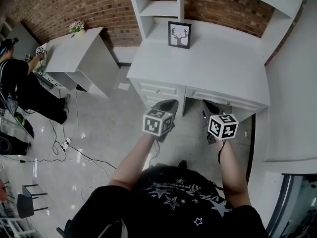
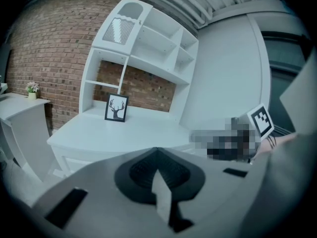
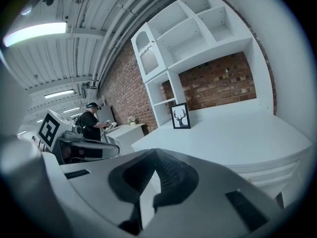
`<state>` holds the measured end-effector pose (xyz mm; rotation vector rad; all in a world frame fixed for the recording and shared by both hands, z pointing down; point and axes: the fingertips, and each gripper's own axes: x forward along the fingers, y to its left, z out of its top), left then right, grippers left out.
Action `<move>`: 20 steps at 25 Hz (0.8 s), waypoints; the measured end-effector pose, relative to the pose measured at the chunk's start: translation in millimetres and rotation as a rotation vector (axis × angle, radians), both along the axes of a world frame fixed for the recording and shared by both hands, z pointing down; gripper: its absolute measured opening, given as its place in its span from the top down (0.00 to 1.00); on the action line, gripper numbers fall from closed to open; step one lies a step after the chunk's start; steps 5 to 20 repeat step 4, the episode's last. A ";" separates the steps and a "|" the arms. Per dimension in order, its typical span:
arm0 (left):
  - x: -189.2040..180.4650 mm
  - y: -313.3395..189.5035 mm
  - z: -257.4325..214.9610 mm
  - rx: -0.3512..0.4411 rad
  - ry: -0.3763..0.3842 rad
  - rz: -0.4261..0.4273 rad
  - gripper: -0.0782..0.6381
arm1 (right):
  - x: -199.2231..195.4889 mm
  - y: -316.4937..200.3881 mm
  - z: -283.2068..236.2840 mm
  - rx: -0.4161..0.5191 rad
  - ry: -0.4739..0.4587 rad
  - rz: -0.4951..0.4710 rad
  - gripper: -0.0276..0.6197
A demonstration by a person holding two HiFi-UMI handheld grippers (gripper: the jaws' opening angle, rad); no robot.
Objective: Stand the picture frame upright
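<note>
Picture frame (image 1: 179, 34): is standing upright at the rear of the desk top, just in front of the lower shelf bay, and is showing a black antlered deer head on a white ground inside a dark border; nothing is touching it.
Desk (image 1: 218, 63): a white desk with drawers along its front edge is carrying only the frame on its bare top.
Shelving (image 2: 148, 38): white open compartments are rising from the back of the desk against the brick wall (image 1: 64, 4).
Left gripper (image 1: 166, 104): is hovering over the floor in front of the desk, well apart from the frame and pointing towards it; its jaws are pressing together at the tips with nothing between them.
Right gripper (image 1: 210, 106): is hanging beside the left one, likewise short of the desk's front edge; its jaws are meeting tip to tip and are gripping nothing.
Marker cubes: one is sitting on top of each gripper, facing the head camera.
Operator: bare forearms are reaching forward from a black shirt printed with stars.
Second person (image 1: 17, 81): is working at the left of the room, dressed in black, with arms stretching towards a small white table (image 1: 79, 51).
Flower pot (image 1: 77, 27): is sitting on the far corner of that table.
Cables (image 1: 67, 145): are trailing across the grey floor.
</note>
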<state>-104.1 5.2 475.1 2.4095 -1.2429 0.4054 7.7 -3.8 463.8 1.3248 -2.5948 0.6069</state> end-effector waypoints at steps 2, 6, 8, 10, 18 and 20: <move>-5.6 -1.0 -3.8 0.002 0.007 0.005 0.87 | -3.6 1.1 -6.8 0.008 -0.001 0.004 0.93; -10.2 -2.2 -8.5 0.009 0.014 0.014 0.87 | -6.4 1.3 -12.9 0.017 0.003 0.007 0.94; -10.2 -2.2 -8.5 0.009 0.014 0.014 0.87 | -6.4 1.3 -12.9 0.017 0.003 0.007 0.94; -10.2 -2.2 -8.5 0.009 0.014 0.014 0.87 | -6.4 1.3 -12.9 0.017 0.003 0.007 0.94; -10.2 -2.2 -8.5 0.009 0.014 0.014 0.87 | -6.4 1.3 -12.9 0.017 0.003 0.007 0.94; -10.2 -2.2 -8.5 0.009 0.014 0.014 0.87 | -6.4 1.3 -12.9 0.017 0.003 0.007 0.94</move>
